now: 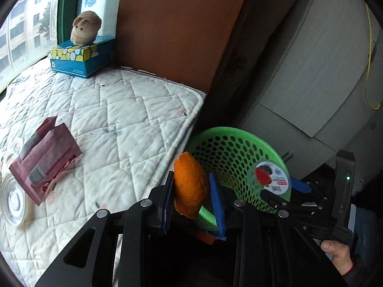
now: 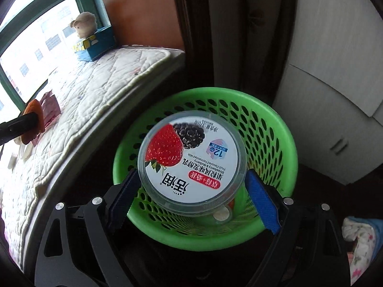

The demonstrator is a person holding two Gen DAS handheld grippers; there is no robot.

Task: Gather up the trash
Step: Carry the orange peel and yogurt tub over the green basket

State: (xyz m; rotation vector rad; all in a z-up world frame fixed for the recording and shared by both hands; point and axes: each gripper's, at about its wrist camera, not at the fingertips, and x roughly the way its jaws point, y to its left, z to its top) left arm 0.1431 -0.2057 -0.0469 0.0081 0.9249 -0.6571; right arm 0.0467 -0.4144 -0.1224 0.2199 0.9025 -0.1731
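1. Your left gripper (image 1: 191, 177) is clenched on a curled piece of orange peel (image 1: 189, 186). Both blue pads press its sides, and the peel sticks up above the fingertips.
2. That peel is held just past the edge of the white quilted mattress pad (image 1: 119, 110), beside the near rim of the round green plastic basket with perforated walls (image 1: 229, 129). It is not over the basket's opening.
3. Your right gripper (image 2: 191, 174) has its jaws spread wide, with a round clear plastic yogurt cup with a strawberry and mulberry label (image 2: 191, 160) between them. The pad tips lie against the cup's rim on both sides. You cannot tell from either view whether they press it or merely touch it.
4. The cup hangs above the basket's mouth, tilted so its printed lid faces the right wrist camera.
5. In the bottom of the basket there is a small round whitish item (image 2: 221, 215) with a bit of orange next to it. Both are too hidden to identify.
6. On the mattress pad lie a crumpled dark red foil wrapper (image 1: 45, 157) and, just beside it near the left edge, a clear round plastic lid (image 1: 12, 201).
7. At the far end, by the window, a blue and yellow tissue box (image 1: 81, 57) carries a beige plush toy (image 1: 86, 27) on top.
8. Your hand (image 1: 335, 251) shows at the lower right of the left wrist view, on the right gripper's handle.
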